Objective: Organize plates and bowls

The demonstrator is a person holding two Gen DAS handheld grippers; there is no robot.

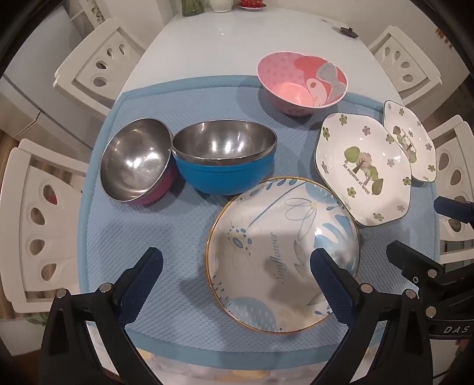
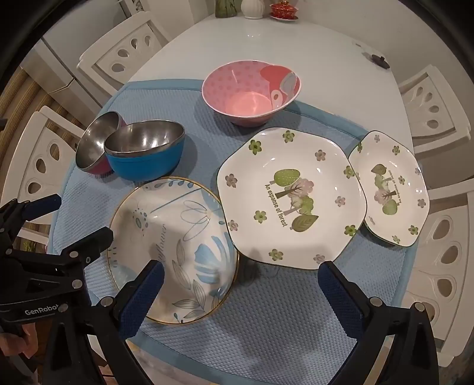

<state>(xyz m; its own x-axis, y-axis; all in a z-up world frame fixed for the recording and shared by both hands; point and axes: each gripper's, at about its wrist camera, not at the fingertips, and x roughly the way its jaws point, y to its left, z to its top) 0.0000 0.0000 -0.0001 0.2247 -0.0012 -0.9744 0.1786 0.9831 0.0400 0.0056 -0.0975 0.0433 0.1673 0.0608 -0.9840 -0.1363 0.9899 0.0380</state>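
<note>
On a blue mat (image 1: 166, 237) lie a round "Sunflower" plate (image 1: 266, 237) (image 2: 177, 237), a large hexagonal forest plate (image 1: 364, 165) (image 2: 291, 195), a small matching plate (image 1: 414, 142) (image 2: 391, 189), a pink bowl (image 1: 302, 83) (image 2: 251, 91), a steel bowl with blue outside (image 1: 225, 157) (image 2: 145, 154) and a tilted steel bowl with magenta outside (image 1: 136, 165) (image 2: 94, 145). My left gripper (image 1: 237, 269) is open above the mat and the round plate's near part. My right gripper (image 2: 240, 281) is open, between the round plate and the large forest plate.
The mat lies on a white oval table (image 1: 237, 44). White chairs (image 1: 35, 225) (image 2: 444, 251) stand around it. A vase and a red dish (image 2: 283, 9) sit at the far end, and a small dark object (image 2: 380, 60) at the far right.
</note>
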